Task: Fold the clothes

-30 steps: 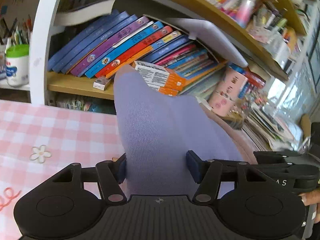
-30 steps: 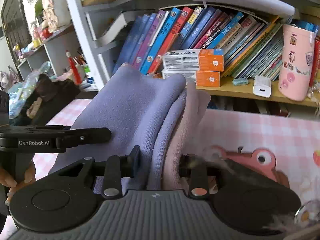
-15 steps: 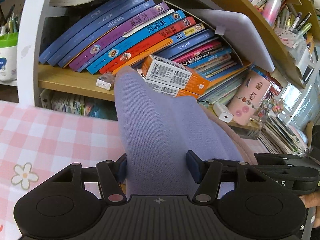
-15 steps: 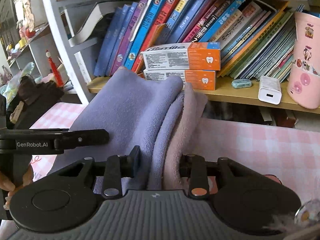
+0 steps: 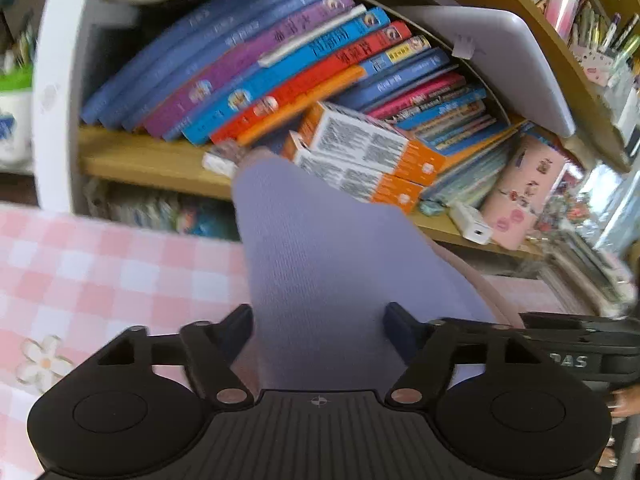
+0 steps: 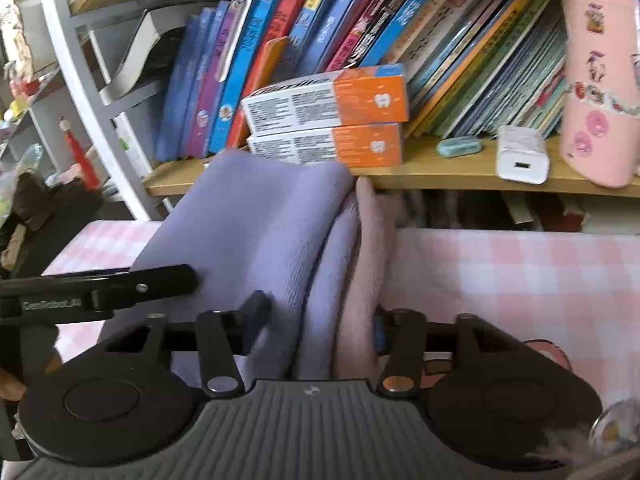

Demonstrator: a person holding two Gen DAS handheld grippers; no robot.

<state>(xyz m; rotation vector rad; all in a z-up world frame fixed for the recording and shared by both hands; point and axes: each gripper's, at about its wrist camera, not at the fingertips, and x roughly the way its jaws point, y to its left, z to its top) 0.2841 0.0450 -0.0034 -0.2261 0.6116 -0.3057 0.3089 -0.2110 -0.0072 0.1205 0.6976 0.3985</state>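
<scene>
A folded lavender garment (image 5: 320,280) is held between the jaws of the left gripper (image 5: 318,330), which are pinched on the fabric from both sides. The same garment (image 6: 256,232), with a pink layer (image 6: 360,280) folded against it, is clamped between the jaws of the right gripper (image 6: 316,320). The bundle is held raised above the pink checked tablecloth (image 6: 520,280), and its upper edge stands in front of the shelf.

Directly behind the garment, two orange-and-white toothpaste boxes (image 6: 328,120) are stacked on the wooden shelf board (image 6: 440,172); their lower left corner is partly covered by the fabric. A row of leaning books (image 6: 304,40) is set behind the boxes. A white charger (image 6: 520,160), a small blue eraser (image 6: 458,146) and a pink patterned cup (image 6: 596,88) are placed further right on the same board. A white shelf upright (image 5: 52,80) borders the books on the left. A flower print (image 5: 40,360) is seen on the tablecloth in the left view.
</scene>
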